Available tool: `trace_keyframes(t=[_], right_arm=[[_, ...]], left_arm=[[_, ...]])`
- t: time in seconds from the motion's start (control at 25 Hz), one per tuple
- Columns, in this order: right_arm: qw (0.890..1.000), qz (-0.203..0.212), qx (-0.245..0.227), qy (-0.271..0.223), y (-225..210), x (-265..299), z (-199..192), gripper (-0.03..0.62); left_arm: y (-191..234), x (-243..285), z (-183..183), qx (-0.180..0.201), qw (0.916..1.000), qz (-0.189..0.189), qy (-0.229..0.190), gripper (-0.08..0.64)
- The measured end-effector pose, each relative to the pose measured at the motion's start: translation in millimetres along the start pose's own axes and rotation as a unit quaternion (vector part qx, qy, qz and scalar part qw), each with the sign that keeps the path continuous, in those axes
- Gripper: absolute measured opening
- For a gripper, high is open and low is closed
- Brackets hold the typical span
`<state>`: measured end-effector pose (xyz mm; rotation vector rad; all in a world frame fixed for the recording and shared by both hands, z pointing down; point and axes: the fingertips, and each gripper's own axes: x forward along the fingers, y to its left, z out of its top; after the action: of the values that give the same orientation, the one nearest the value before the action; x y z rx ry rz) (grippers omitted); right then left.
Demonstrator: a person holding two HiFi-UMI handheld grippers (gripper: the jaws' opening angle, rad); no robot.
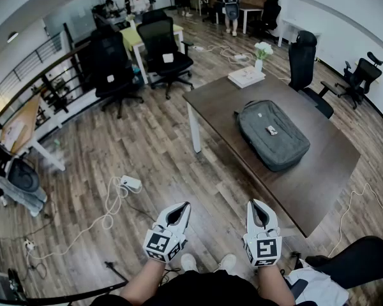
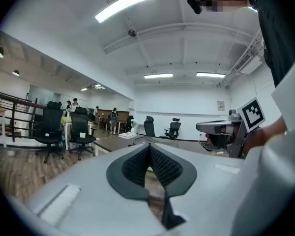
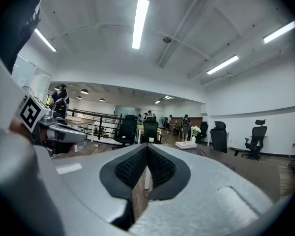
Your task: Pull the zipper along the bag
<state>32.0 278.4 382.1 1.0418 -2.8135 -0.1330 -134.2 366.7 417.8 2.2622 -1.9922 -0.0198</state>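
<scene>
My white left tongs [image 1: 182, 206] and right tongs [image 1: 253, 204] are both pinched together, empty, above the wood floor [image 1: 147, 145]. The grey fabric bag [image 1: 277, 139] lies flat on the dark brown tabletop [image 1: 223, 101], well apart.

Your forearms [image 1: 145, 284] cut by the lower edge, zipper of the bag [image 1: 282, 146] too small to trace, the small item [image 1: 272, 130] on it unidentifiable.

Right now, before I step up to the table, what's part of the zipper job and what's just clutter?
For the job: grey bag lying on the dark table; left gripper and right gripper, both shut, empty, short of the table.
Lying about: flat white stack, flower vase, power strip and cable on the floor, office chairs.
</scene>
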Motion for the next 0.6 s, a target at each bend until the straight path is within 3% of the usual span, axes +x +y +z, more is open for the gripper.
trace_keyframes(t=[0.32, 0.6], right_arm=[[1.0, -0.009, -0.004, 0.004, 8.2, 13.1, -1.8, 0.002], [1.0, -0.028, 0.004, -0.004, 21.1, 26.3, 2.4, 0.003]], left_arm=[[19.3, 0.8, -0.9, 0.001, 1.0, -0.003, 0.002, 0.017], [35.0, 2.3, -8.0, 0.0, 0.9995, -0.031, 0.005, 0.017]])
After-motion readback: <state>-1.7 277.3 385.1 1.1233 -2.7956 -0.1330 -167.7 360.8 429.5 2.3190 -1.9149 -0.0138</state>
